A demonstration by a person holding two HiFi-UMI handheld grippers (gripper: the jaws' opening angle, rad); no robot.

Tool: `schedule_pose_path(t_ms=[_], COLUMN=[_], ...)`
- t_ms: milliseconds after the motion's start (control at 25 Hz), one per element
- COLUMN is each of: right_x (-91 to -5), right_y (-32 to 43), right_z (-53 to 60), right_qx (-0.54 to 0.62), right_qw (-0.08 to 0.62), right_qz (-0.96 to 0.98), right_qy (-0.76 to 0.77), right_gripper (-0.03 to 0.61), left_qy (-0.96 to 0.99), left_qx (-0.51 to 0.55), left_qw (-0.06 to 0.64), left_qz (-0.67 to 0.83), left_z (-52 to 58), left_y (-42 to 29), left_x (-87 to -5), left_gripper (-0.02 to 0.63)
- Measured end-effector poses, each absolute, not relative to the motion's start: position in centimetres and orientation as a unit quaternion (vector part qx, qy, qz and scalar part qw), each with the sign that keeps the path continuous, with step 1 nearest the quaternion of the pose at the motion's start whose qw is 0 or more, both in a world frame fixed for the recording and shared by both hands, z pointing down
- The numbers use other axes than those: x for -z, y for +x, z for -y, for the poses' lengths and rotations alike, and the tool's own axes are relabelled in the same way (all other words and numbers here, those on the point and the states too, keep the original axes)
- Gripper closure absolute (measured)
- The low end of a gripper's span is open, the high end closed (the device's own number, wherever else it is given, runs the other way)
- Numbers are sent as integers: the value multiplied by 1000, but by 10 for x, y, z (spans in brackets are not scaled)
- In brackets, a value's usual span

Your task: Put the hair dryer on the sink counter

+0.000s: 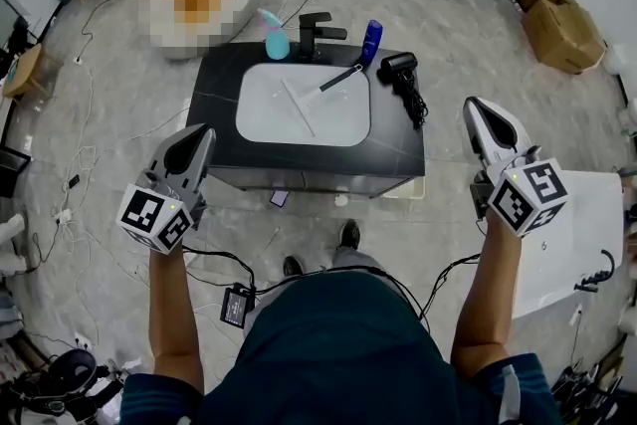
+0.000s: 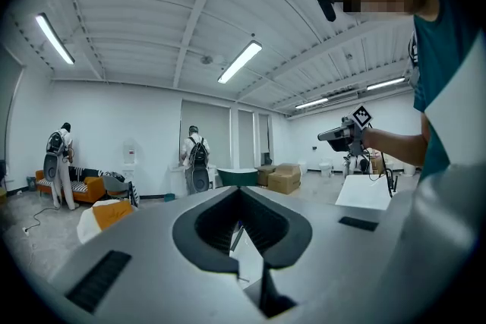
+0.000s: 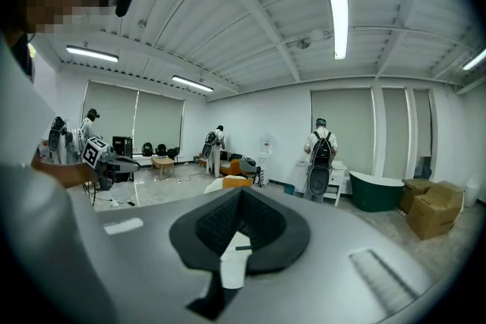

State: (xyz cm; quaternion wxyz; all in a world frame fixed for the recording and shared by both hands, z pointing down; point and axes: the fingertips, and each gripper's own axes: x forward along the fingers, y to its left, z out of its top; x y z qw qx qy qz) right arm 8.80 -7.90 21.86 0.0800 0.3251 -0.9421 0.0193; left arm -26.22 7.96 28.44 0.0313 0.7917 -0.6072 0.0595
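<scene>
Hair dryer point(image 1: 398, 66) lies on the sink counter point(image 1: 221, 75), on the right side just beside the white basin point(image 1: 261, 114). Its black cord point(image 1: 414, 103) is bunched toward the counter's front edge. A blue bottle point(image 1: 371, 39) stands just left of the dryer, with the black faucet point(image 1: 316, 33) and a teal dispenser point(image 1: 276, 39) along the back edge.

Left gripper point(image 1: 204, 132) point(image 2: 241, 190) has its jaws closed tip to tip with nothing between them. Right gripper point(image 1: 476, 107) point(image 3: 241, 192) is the same, clenched and empty. Both are held up over the floor in front of the counter, one on each side, well apart from the dryer. Cardboard boxes point(image 1: 557, 20) sit far right.
</scene>
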Motion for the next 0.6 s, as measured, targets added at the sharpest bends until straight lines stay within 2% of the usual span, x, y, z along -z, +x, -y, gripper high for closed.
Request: schedule_pose_path(t_ms=[600], right_x=[-198], right_y=[109], right_z=[4], right_qx=[-4], right_qw=[78], right_qz=[939], right_qy=[336], right_gripper=[571], left_qy=[797], left_qx=[-63], left_qw=[19], left_qz=[600], left_z=[-141], left_y=[-259], left_x=[-270], left_gripper=[611])
